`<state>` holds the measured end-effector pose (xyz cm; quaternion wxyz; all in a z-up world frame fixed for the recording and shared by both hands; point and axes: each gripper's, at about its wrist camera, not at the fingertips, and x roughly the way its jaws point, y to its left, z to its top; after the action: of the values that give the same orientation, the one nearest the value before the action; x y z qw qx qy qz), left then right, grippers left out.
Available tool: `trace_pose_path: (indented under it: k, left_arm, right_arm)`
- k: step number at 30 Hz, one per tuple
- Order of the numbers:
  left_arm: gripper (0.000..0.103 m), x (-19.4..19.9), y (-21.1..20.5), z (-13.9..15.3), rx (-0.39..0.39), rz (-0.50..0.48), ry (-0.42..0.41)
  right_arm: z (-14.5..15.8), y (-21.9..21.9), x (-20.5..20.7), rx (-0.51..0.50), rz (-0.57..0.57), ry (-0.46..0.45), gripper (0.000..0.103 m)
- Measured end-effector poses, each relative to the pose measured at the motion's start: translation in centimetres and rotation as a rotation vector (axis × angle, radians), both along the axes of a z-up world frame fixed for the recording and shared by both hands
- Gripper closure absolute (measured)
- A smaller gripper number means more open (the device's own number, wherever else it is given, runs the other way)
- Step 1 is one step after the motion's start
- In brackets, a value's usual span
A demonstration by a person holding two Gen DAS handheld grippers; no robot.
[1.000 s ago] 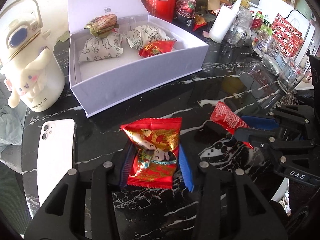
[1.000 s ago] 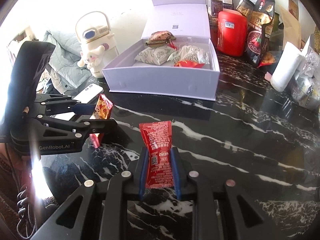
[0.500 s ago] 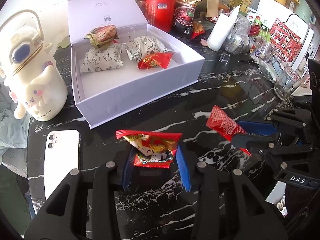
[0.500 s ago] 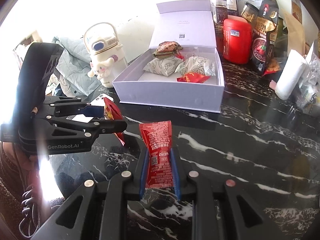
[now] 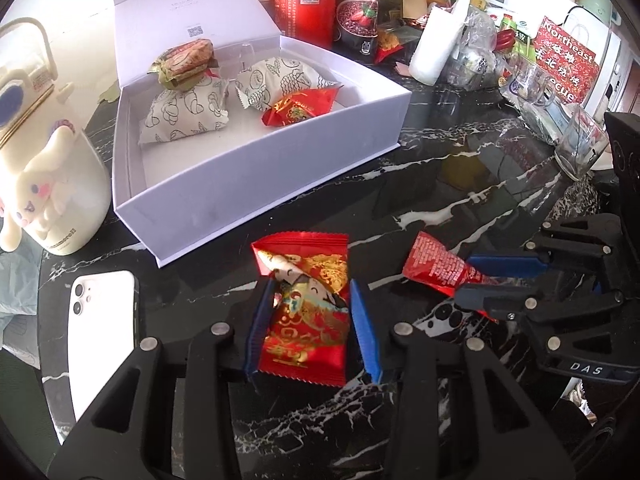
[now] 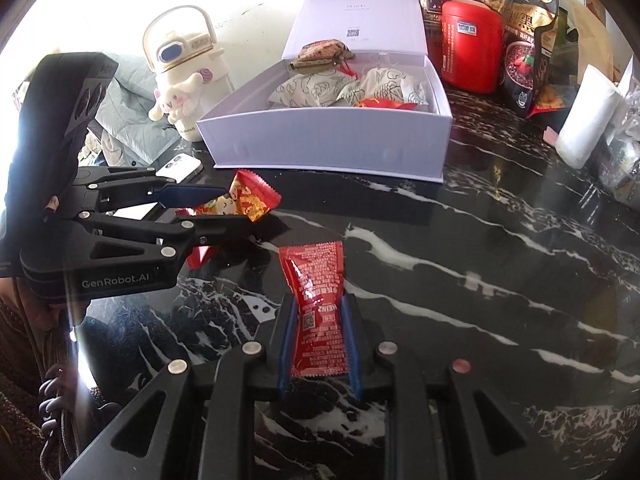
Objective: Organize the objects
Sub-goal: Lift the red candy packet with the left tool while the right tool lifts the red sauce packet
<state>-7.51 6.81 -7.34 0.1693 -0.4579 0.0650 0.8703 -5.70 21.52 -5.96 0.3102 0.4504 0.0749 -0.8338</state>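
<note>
My left gripper (image 5: 310, 292) is shut on a red and gold snack packet (image 5: 308, 320), held just above the black marble table (image 5: 400, 208). In the right wrist view the same packet (image 6: 248, 200) sticks out of the left gripper (image 6: 236, 206). A red ketchup packet (image 6: 316, 280) stands between the blue pads of my right gripper (image 6: 319, 304). Its jaws are opening, and the pads still touch the packet. An open white box (image 5: 256, 168) beyond both grippers holds wrapped pastries and one red packet (image 5: 300, 106).
A white phone (image 5: 102, 332) lies left of the left gripper, near a cream character bottle (image 5: 44, 184). A red canister (image 5: 306, 8), snack bags, a paper roll (image 5: 440, 52) and a glass (image 5: 580, 148) crowd the back and right edge.
The snack packet flopped forward in the left grip, then swung back up. The ketchup packet stays between the right fingers, which now stand slightly wider apart.
</note>
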Motion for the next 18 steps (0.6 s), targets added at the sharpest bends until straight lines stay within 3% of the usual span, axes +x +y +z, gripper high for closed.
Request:
trace_pose_path:
  k: [7,12,18]
  left_arm:
    - [0.058,-0.9,0.3,-0.7,-0.05,-0.026,-0.041]
    - [0.063,-1.0,0.2,-0.6,-0.048,-0.014,-0.043]
    - [0.065,-1.0,-0.1,0.2,0.025,-0.014,-0.083]
  right_arm:
    - [-0.3,-0.9,0.1,0.027,0.032,0.035,0.074]
    - [-0.2,-0.7,-0.4,0.014,0.016,0.025,0.084]
    - [1.8,0.6,-0.4,-0.04,-0.019,0.053,0.085]
